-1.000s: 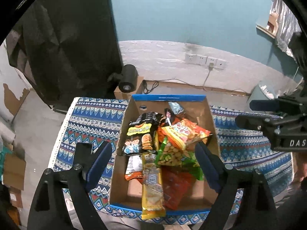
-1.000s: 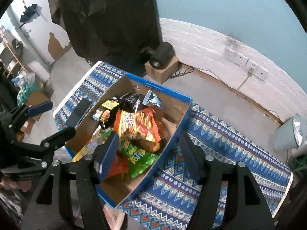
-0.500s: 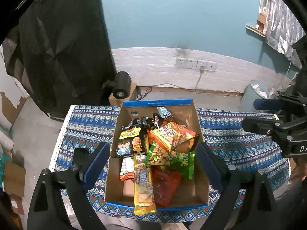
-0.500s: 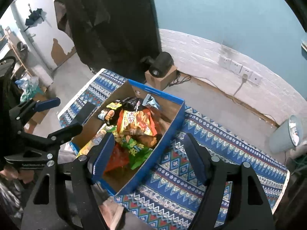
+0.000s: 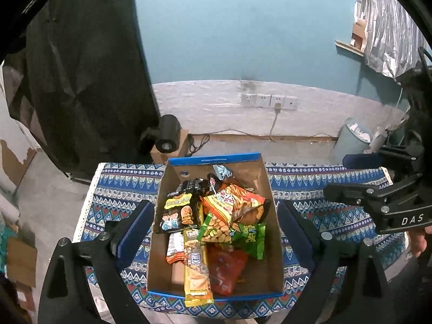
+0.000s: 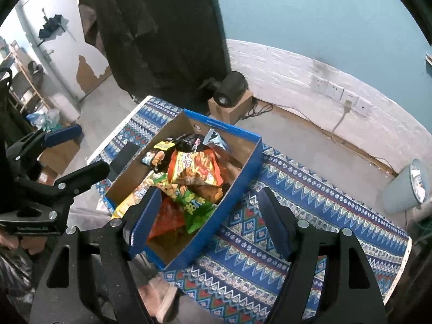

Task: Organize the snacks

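We hover both grippers, left gripper (image 5: 216, 232) and right gripper (image 6: 208, 216), fingers spread, empty, above snack box (image 5: 266, 178); advise lowering straight onto topmost orange packet (image 5: 232, 202), pinching its crimped edge.

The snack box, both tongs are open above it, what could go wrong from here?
1. The long yellow packet overhangs the near rim of the cardboard box; a nudge might tip it onto the patterned cloth.
2. The orange chip bag sits on top of the heap, overlapping the green bag; pulling one may drag others.
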`<state>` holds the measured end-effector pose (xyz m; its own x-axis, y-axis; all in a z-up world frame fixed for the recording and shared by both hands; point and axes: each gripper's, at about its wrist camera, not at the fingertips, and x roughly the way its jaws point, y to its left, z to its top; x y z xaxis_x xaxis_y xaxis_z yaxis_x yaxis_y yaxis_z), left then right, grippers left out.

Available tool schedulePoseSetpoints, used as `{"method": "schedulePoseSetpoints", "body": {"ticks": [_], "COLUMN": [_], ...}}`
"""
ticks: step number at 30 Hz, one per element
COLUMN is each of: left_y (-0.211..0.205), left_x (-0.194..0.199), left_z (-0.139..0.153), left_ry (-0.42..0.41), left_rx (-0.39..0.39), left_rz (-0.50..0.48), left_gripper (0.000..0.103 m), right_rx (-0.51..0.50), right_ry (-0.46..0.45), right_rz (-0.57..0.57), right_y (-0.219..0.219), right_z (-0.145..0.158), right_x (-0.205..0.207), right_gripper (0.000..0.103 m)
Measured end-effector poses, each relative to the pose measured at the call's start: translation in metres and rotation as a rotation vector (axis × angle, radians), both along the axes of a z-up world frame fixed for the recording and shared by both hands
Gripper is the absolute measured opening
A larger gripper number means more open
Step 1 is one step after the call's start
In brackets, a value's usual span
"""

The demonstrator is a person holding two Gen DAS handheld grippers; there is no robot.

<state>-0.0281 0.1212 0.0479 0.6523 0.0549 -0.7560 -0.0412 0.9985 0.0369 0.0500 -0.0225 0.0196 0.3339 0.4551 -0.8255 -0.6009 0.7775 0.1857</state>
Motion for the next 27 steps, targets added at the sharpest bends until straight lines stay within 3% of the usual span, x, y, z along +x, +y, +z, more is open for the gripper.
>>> {"method": "schedulePoseSetpoints", "body": {"ticks": [27], "left_y": [0.0005], "left_x": [0.0029], "left_z": [-0.0071], "left_ry": [0.042], "left_rx": [0.001], "left_rz": [0.009], "left_gripper": [0.094], "right_rx": [-0.004], "right_ry": [0.028], "right_rz": [0.004], "right_y": [-0.0007], "right_z": [-0.0057], "right_x": [-0.001], "right_gripper": [0.075]}}
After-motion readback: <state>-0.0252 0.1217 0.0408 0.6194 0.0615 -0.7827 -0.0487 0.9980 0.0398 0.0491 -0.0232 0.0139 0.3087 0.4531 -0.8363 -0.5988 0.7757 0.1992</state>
